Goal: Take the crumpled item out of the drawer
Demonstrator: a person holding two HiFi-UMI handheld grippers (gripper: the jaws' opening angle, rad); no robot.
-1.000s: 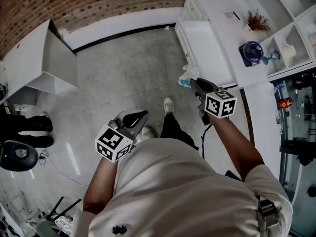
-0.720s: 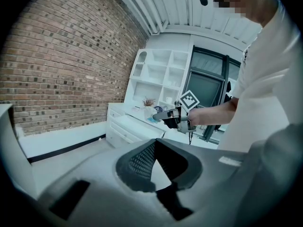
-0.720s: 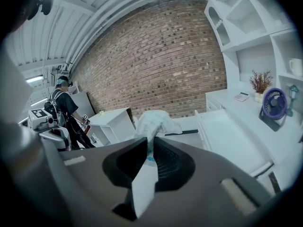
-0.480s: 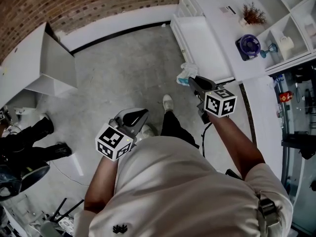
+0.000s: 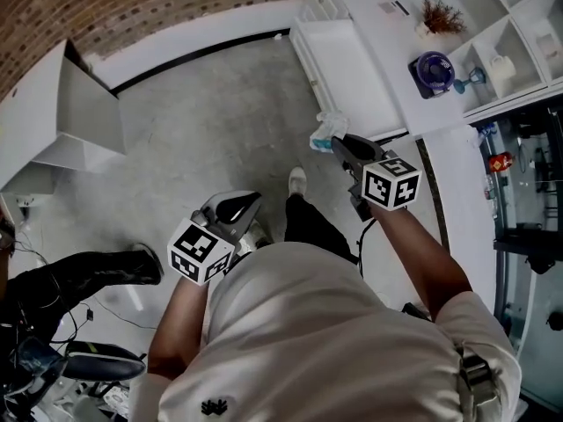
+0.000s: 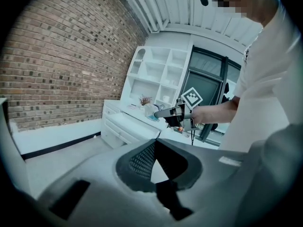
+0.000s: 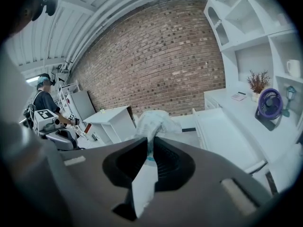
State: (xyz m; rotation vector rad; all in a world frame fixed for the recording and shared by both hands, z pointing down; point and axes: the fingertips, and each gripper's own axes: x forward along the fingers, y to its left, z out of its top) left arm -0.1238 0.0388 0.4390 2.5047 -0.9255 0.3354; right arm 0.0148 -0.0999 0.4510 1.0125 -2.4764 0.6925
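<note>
The crumpled item (image 5: pixel 327 132), a white and pale-teal wad, hangs in the air over the floor, clamped in my right gripper (image 5: pixel 339 144), just off the front corner of the open white drawer (image 5: pixel 347 69). In the right gripper view the wad (image 7: pixel 154 121) bulges out past the tips of my right gripper (image 7: pixel 150 143), which is shut on it. The drawer (image 7: pixel 222 131) lies to the right. My left gripper (image 5: pixel 255 200) is held low by the person's waist, shut and empty, its tips (image 6: pixel 155 141) meeting. From the left gripper view the wad (image 6: pixel 150 110) shows ahead of the right gripper.
A white cabinet (image 5: pixel 62 121) stands at the far left by the brick wall. On the shelving at the right are a purple fan (image 5: pixel 433 70), a dried plant (image 5: pixel 437 14) and a mug (image 5: pixel 501 64). Another person's dark legs (image 5: pixel 79 271) are at the lower left.
The drawer unit has slid up and left in the head view as the wearer shifts. My right gripper keeps its hold on the wad. The other person's legs have moved at the lower left.
</note>
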